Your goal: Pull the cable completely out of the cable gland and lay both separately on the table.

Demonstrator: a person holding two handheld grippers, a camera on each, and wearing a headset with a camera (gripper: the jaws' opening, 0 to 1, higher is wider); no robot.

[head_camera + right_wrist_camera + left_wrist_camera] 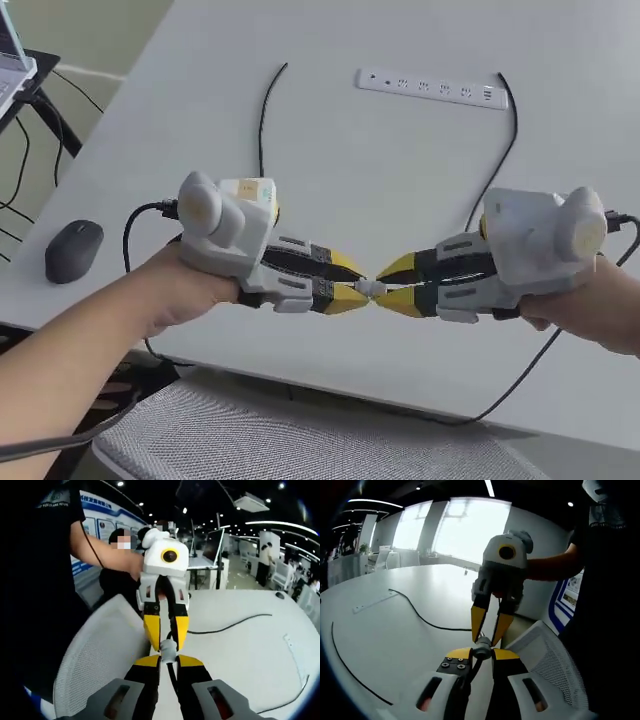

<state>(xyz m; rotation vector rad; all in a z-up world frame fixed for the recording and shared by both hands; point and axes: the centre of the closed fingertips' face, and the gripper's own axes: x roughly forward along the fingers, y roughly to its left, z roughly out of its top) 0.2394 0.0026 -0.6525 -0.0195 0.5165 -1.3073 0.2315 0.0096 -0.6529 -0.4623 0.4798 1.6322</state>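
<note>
White counter [400, 150], above near edge — left gripper [352, 284] and right gripper [393, 284] tip to tip, fingers of both clamped on cable gland [371, 289].

Left gripper [481, 655] is pinching the grey cable gland [481, 652] between its yellow tips. The right gripper [486, 637] is pointing straight back at it, tips nipping the gland's far end. A black cable [422, 616] is lying across the white table [380, 645], and a mesh chair [545, 650] is sitting just beside it.
</note>
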